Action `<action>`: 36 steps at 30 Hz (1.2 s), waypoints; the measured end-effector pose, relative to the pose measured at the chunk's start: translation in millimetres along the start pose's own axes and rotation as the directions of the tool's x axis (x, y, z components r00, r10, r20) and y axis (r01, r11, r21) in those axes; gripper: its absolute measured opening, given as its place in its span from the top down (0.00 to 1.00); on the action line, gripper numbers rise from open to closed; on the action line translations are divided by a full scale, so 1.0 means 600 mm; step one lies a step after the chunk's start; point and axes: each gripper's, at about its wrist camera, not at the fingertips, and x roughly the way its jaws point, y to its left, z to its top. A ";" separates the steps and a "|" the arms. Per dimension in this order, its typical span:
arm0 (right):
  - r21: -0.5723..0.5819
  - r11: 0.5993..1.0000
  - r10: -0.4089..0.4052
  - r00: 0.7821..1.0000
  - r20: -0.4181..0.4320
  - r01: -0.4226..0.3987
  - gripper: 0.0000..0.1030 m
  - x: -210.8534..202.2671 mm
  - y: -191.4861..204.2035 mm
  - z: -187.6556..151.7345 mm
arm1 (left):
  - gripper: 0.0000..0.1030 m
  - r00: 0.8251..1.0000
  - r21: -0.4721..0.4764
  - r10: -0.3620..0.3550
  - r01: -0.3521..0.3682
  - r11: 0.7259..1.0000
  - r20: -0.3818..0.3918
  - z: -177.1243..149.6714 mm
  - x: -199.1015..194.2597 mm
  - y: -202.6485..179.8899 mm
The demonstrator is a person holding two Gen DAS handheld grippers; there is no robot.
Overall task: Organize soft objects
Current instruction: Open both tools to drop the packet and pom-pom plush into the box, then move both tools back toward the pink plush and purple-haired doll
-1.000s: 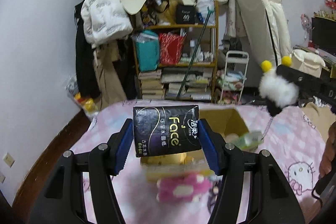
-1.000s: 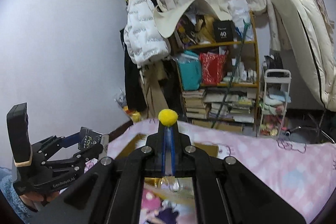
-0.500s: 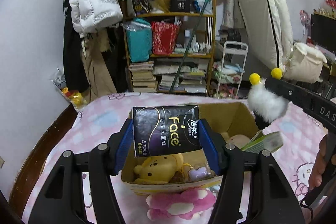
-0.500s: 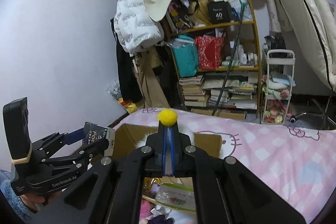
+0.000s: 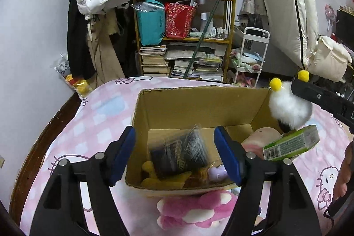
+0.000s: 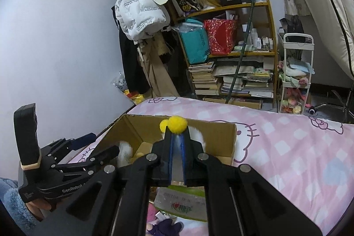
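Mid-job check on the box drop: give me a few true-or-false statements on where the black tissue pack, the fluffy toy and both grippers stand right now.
1. The black tissue pack is inside the cardboard box. True.
2. The left gripper grips the pack. False: its jaws are opening and the pack is free of them.
3. The right gripper holds a white fluffy toy with yellow pompoms. True.
4. The pink plush lies inside the box. False: it lies on the bed in front of the box.

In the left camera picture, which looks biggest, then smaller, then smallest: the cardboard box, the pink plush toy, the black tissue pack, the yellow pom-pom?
1. cardboard box
2. pink plush toy, though it sits nearest the camera
3. black tissue pack, blurred
4. yellow pom-pom
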 end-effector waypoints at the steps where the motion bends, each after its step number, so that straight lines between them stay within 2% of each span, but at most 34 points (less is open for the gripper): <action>1: 0.000 1.000 -0.003 1.000 -0.003 0.003 0.91 0.001 0.001 0.000 | 0.29 1.000 0.001 -0.002 0.002 1.000 0.000 0.000 -0.003 0.001; 2: -0.001 1.000 -0.005 1.000 -0.007 0.005 0.87 0.001 0.003 0.001 | 0.29 1.000 0.001 0.000 0.000 1.000 -0.001 -0.001 -0.006 0.002; 4: -0.007 1.000 -0.007 1.000 -0.009 0.007 0.68 -0.002 0.006 0.002 | 0.18 1.000 0.005 0.015 -0.015 1.000 0.003 -0.002 -0.013 0.004; 5: -0.009 1.000 -0.010 1.000 -0.005 0.010 0.52 -0.004 0.008 0.003 | 0.18 1.000 0.006 0.021 -0.022 1.000 0.012 -0.004 -0.019 0.005; 6: -0.009 1.000 -0.011 1.000 0.003 0.011 0.44 -0.007 0.011 0.002 | 0.18 0.999 0.009 0.031 -0.031 0.999 0.023 -0.005 -0.026 0.005; 10: -0.007 1.000 -0.017 1.000 -0.002 0.017 0.39 -0.021 0.020 0.002 | 0.17 0.999 0.016 0.047 -0.047 0.999 0.020 -0.010 -0.049 0.011; 11: -0.006 1.000 -0.023 1.000 -0.005 0.023 0.32 -0.026 0.022 0.001 | 0.15 0.999 0.014 0.049 -0.049 0.999 0.020 -0.010 -0.053 0.013; 12: -0.004 1.000 -0.026 1.000 -0.005 0.026 0.24 -0.032 0.024 -0.001 | 0.09 0.998 0.012 0.051 -0.052 0.999 0.023 -0.013 -0.062 0.015; 13: -0.001 1.000 -0.028 1.000 -0.001 0.028 0.19 -0.040 0.026 -0.003 | 0.08 0.998 0.011 0.053 -0.053 0.999 0.030 -0.016 -0.071 0.017; 15: 0.002 0.999 -0.039 0.999 0.005 0.039 0.04 -0.057 0.031 -0.009 | 0.08 0.998 0.015 0.051 -0.052 0.999 0.032 -0.020 -0.088 0.020; 16: 0.004 0.999 -0.051 0.999 0.006 0.051 0.01 -0.065 0.034 -0.013 | 0.08 0.998 0.015 0.050 -0.050 0.999 0.026 -0.023 -0.100 0.022; 28: 0.010 0.995 -0.103 0.994 -0.019 0.103 0.00 -0.141 0.058 -0.056 | 0.03 0.996 0.035 0.092 -0.092 0.995 0.018 -0.044 -0.196 0.023; 36: 0.007 0.994 -0.112 0.993 -0.043 0.112 0.00 -0.173 0.079 -0.097 | 0.03 0.996 -0.031 0.092 -0.092 0.995 -0.002 -0.078 -0.238 0.047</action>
